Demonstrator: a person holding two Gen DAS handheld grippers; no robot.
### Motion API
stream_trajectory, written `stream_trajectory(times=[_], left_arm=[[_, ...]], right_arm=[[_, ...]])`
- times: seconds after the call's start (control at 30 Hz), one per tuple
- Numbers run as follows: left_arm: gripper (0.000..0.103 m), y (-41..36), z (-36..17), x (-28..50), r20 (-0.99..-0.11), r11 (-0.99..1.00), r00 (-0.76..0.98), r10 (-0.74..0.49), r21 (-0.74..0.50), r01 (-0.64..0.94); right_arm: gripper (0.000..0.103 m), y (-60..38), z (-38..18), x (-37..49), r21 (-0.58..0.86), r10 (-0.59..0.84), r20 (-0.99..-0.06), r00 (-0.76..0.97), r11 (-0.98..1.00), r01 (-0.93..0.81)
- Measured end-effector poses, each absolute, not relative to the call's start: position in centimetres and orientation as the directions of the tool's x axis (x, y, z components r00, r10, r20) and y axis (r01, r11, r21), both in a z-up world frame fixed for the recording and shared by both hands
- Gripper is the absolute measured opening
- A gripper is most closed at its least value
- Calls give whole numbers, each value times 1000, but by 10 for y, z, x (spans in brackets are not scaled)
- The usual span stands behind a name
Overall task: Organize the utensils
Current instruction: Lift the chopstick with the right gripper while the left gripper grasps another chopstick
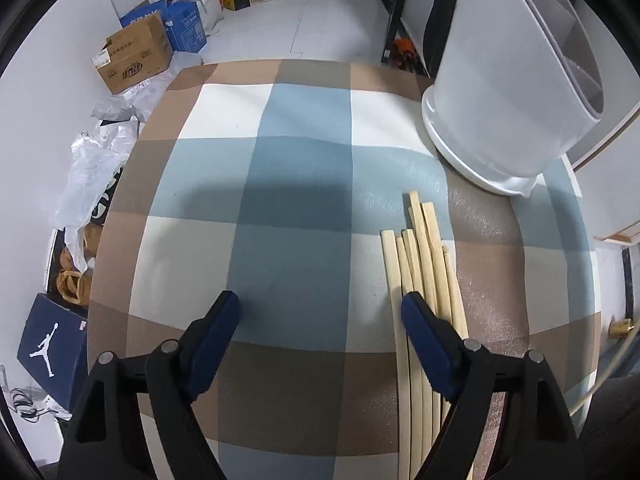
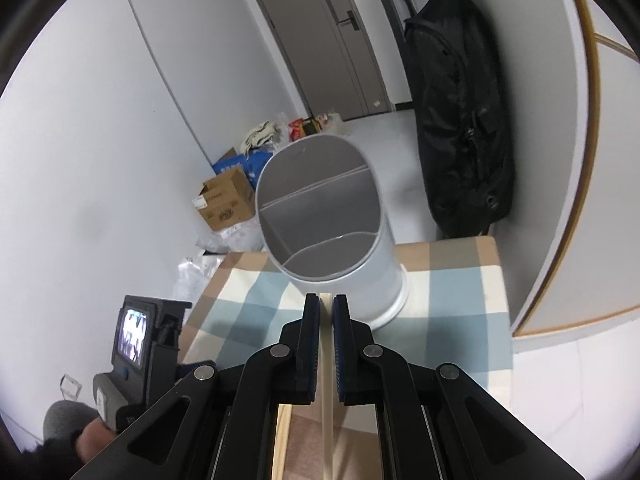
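Beside chopsticks (image 1: 424, 264), white holder (image 1: 504, 92) unobstructed

The counter (image 1: 304, 208) wears a checked cloth of pale blue, cream, tan and brown squares. On it lie pale, yellowish wooden chopsticks (image 1: 424, 256) beside a plain white utensil holder (image 1: 500, 92) with a grey inside. The left gripper (image 1: 320, 304) is black, its fingers (image 1: 216, 332) padded in dark blue. A navy box (image 1: 52, 352) carries a white jumping figure.
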State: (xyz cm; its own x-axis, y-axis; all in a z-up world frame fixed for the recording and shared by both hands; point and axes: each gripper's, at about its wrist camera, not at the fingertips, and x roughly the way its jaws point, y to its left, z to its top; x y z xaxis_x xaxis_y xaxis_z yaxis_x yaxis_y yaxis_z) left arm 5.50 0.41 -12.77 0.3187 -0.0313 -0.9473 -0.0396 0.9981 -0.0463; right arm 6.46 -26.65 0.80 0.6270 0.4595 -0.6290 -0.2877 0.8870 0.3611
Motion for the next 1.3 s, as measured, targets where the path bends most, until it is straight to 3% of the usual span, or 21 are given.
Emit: stream_trajectory(times=[0.37,0.47,0.53,0.7,0.87,1.3], left_arm=[[79,-5,-128,58,-948,998,318,2,-17,-55],[73,-8,-132,63,-946,998,323,2,-19,-62],[64,-9,-131,65,-942,998,334,0,-20,-58],[4,-6,-130,70,-930,996,366,-42,-67,-55],[2,13,-126,66,-912,966,372,-171,-230,-119],[2,13,-37,22,-726,937,656,-206,-339,-81]], right_arm=[[6,-282,24,58,383,471,-593,653,878,-287],[6,-284,27,57,385,474,-582,661,876,-289],[6,-287,27,56,395,479,-579,660,873,-287],[6,-293,28,56,404,479,-579,659,871,-278],[6,-296,34,51,400,490,-557,670,866,-301],[6,-300,40,39,397,470,-519,714,872,-285]])
